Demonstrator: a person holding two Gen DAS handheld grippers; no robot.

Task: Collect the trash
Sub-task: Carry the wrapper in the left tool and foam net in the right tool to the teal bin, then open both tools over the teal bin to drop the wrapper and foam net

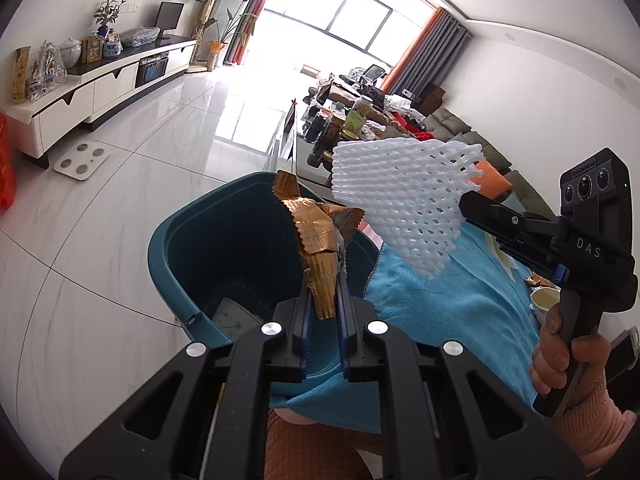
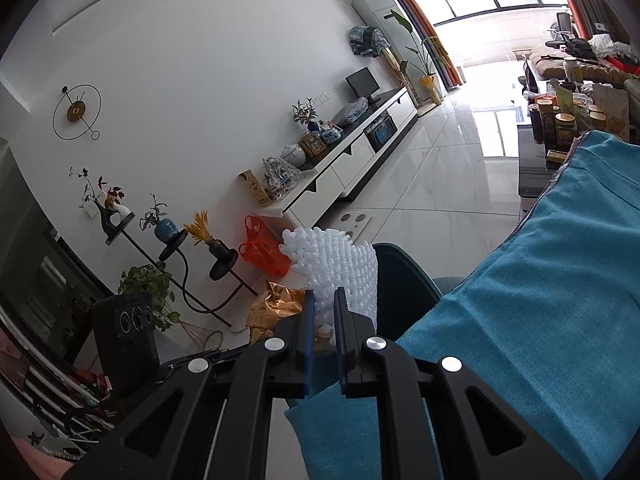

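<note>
Left gripper (image 1: 323, 292) pinches gold wrapper (image 1: 320, 236), right gripper (image 2: 323, 316) pinches foam net (image 2: 340, 272); teal bin (image 1: 176, 240) sits beyond both jaws—centre over opening, then release.

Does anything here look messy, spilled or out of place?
Nothing looks spilled. The left gripper pinches a crumpled gold wrapper above the teal bin, and the right gripper holds a white foam net. The blue cloth overhangs the bin's rim.

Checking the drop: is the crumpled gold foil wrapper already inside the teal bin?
No, the left tongs hold the gold foil wrapper above the teal bin.
</note>
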